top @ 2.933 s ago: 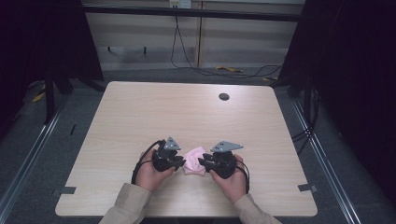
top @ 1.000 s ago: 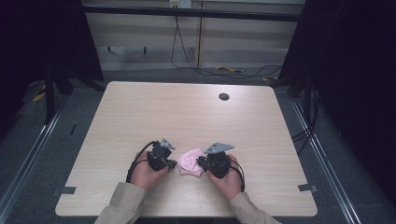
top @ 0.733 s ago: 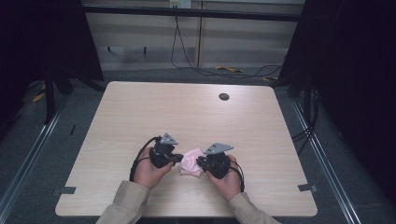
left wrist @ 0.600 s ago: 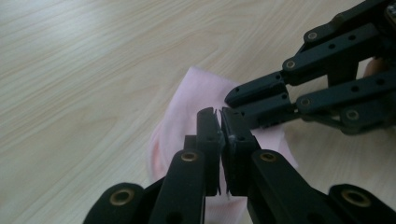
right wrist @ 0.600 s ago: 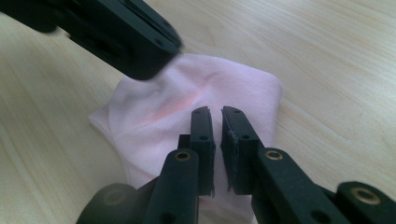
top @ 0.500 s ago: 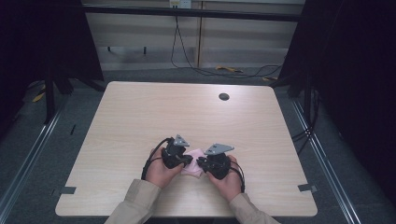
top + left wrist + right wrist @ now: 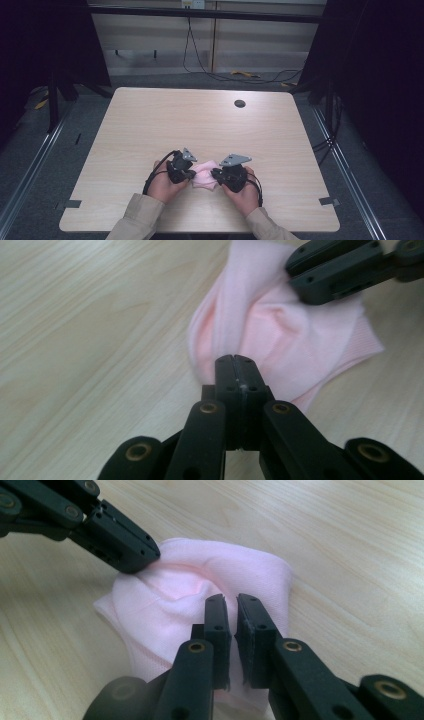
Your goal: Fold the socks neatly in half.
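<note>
Pink cloth lies bunched on the wooden table, near the front edge. The left gripper and right gripper pinch it from both sides, probably to fold it.

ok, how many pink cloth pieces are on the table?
1: a crumpled pink knit cloth near the table's front edge, between the left gripper and right gripper. Folds may hide more.

l gripper moved in onto pink cloth, cloth bunched.
</note>
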`<state>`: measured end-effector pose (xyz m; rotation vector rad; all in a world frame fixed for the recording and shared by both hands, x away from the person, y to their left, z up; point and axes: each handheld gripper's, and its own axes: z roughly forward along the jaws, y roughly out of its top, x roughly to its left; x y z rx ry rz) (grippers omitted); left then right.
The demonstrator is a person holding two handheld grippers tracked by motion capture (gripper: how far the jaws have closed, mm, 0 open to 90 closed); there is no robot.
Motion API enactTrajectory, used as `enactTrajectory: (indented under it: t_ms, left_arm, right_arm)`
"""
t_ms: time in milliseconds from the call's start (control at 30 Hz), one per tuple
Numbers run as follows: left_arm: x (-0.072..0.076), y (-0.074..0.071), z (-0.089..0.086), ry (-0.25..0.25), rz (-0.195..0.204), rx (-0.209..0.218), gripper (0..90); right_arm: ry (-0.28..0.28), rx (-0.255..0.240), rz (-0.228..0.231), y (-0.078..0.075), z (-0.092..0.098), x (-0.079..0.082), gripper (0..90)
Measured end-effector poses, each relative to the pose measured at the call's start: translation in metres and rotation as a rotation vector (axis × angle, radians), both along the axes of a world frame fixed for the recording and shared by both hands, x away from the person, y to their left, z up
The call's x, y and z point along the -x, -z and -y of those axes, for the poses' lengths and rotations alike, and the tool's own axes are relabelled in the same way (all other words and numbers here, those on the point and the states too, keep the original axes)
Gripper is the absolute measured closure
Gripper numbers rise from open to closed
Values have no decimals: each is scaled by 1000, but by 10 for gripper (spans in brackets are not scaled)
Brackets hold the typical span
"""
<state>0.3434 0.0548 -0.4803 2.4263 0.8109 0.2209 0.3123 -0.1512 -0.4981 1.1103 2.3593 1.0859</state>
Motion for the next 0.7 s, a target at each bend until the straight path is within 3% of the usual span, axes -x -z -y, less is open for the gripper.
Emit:
enactTrajectory:
  t_ms: [67, 167, 233, 267, 333, 367, 433, 467, 533, 600, 700]
  left_arm:
    - [0, -3, -2, -18, -3, 40, 852]
    - [2, -15, 2, -27, 37, 103, 843]
    - [2, -20, 8, 1, 40, 186, 822]
    - [2, -21, 13, 23, 60, 198, 807]
    - [2, -16, 24, 50, 56, 173, 796]
    - [1, -11, 29, 58, 44, 186, 777]
    - [0, 0, 35, 65, 31, 126, 771]
    - [-1, 6, 36, 66, 31, 144, 763]
    - [0, 7, 35, 81, 41, 141, 739]
    - [0, 3, 36, 90, 47, 115, 628]
    - [0, -2, 30, 90, 64, 113, 493]
  right_arm:
    - [7, 4, 5, -1, 1, 1, 813]
    - [22, -16, 22, -6, 5, 2, 812]
    - [23, -24, 20, -8, 8, 2, 818]
    - [29, -22, 18, -9, 9, 3, 821]
    - [37, -10, 17, -10, 11, 4, 820]
    - [42, -9, 18, -11, 14, 5, 818]
    - [55, -12, 18, -11, 20, 7, 817]
    - [61, -16, 19, -11, 24, 9, 817]
    - [68, -23, 25, -12, 31, 11, 812]
    - [70, -29, 32, -14, 38, 13, 805]
    - [85, -53, 42, -16, 45, 16, 798]
